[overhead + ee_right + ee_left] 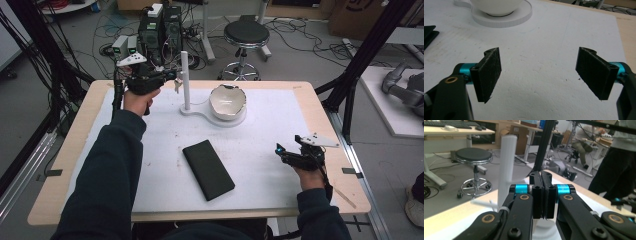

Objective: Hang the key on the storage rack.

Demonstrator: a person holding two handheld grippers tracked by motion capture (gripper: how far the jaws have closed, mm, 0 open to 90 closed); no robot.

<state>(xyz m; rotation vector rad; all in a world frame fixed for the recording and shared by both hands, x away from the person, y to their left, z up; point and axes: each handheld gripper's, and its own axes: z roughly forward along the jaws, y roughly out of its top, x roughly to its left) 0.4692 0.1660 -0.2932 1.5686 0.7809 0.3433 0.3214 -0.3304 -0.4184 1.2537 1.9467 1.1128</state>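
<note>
Left tongs (172,76) beside white post (184,75) — bowl (227,101), black case (208,169) nearby.

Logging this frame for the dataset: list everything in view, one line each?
White post stand: 1, white, upright on a flat base at the mat's far middle.
Bowl: 1, white, on the stand's round base, right of the post.
Black case: 1, black, flat on the mat, centre near.
Mat: 1, white, covers the wooden table.
Stool: 1, black seat, floor beyond table.
Left tool: 1, black, jaws together, beside the post.
Right tool: 1, black, jaws apart, over the mat's right side.
</note>
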